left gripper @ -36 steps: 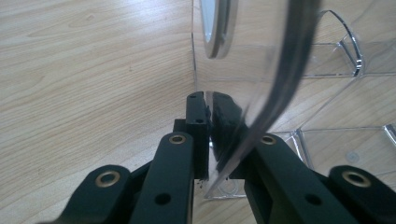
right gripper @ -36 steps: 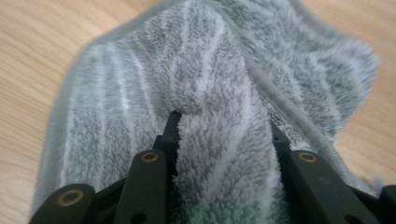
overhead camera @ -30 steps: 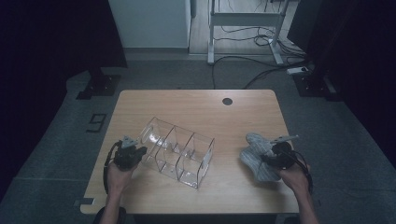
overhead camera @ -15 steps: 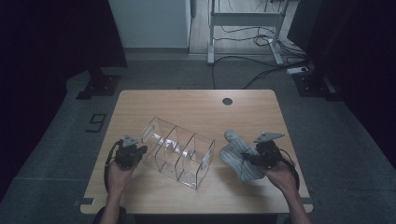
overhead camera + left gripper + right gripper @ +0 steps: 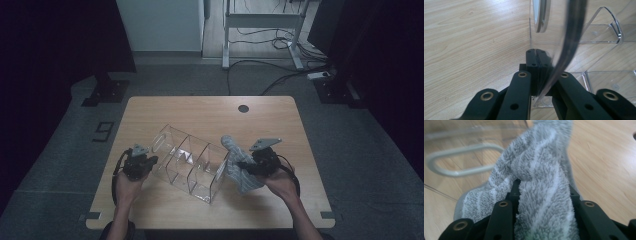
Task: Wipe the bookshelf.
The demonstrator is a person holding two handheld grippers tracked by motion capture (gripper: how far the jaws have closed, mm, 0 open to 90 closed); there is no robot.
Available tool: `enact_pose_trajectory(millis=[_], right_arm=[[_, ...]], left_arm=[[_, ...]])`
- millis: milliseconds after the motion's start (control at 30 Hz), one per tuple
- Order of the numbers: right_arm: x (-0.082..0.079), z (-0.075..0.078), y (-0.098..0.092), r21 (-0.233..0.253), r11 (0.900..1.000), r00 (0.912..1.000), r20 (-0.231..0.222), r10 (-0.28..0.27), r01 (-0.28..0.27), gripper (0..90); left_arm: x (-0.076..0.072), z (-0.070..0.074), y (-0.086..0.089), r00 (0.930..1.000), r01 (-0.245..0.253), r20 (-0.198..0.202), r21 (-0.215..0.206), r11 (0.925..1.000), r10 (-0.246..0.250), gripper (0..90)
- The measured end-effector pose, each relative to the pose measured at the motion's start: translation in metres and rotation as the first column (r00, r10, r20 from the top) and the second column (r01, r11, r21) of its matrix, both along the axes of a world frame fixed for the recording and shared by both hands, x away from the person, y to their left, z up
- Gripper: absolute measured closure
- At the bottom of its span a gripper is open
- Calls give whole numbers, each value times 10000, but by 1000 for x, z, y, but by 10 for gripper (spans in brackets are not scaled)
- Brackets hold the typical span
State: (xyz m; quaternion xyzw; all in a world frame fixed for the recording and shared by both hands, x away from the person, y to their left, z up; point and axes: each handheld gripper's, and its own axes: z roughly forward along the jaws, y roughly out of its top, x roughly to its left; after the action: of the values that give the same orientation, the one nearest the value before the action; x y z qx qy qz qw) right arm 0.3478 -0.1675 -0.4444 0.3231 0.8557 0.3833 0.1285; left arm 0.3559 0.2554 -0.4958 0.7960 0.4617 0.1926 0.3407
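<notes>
A clear acrylic organizer [image 5: 192, 162] with three compartments lies tilted on the wooden table [image 5: 200, 112]. My left gripper [image 5: 141, 163] is shut on the organizer's left wall [image 5: 564, 47]; its black jaws clamp the clear edge. My right gripper [image 5: 251, 165] is shut on a grey striped fluffy cloth [image 5: 239, 167], held against the organizer's right end. In the right gripper view the cloth [image 5: 541, 182] drapes over the jaws, and a slot-shaped handle cutout [image 5: 461, 161] of the organizer shows behind it.
A round cable hole [image 5: 243, 108] sits near the table's far edge. Beyond the table are a desk frame [image 5: 260, 30], cables on the floor and a floor marker reading 9 [image 5: 102, 131].
My right gripper has carried the cloth leftward from the table's right side up to the organizer's right end. The left gripper has stayed on the organizer's left wall.
</notes>
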Motion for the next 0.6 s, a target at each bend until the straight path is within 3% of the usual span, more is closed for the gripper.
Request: enact_pose_trajectory(millis=[133, 200, 600], right_arm=[[1, 4, 12, 314, 9991, 9996, 36, 295, -296, 614], [1, 4, 18, 110, 9992, 9990, 220, 390, -392, 615], [-7, 5, 25, -29, 9961, 9952, 440, 879, -879, 625]], left_arm=[[0, 0, -1, 10000, 13, 8, 73, 10000, -13, 871], [0, 0, -1, 10000, -1, 3, 105, 9999, 1, 871], [0, 2, -9, 9993, -376, -58, 633, 9973, 380, 873]])
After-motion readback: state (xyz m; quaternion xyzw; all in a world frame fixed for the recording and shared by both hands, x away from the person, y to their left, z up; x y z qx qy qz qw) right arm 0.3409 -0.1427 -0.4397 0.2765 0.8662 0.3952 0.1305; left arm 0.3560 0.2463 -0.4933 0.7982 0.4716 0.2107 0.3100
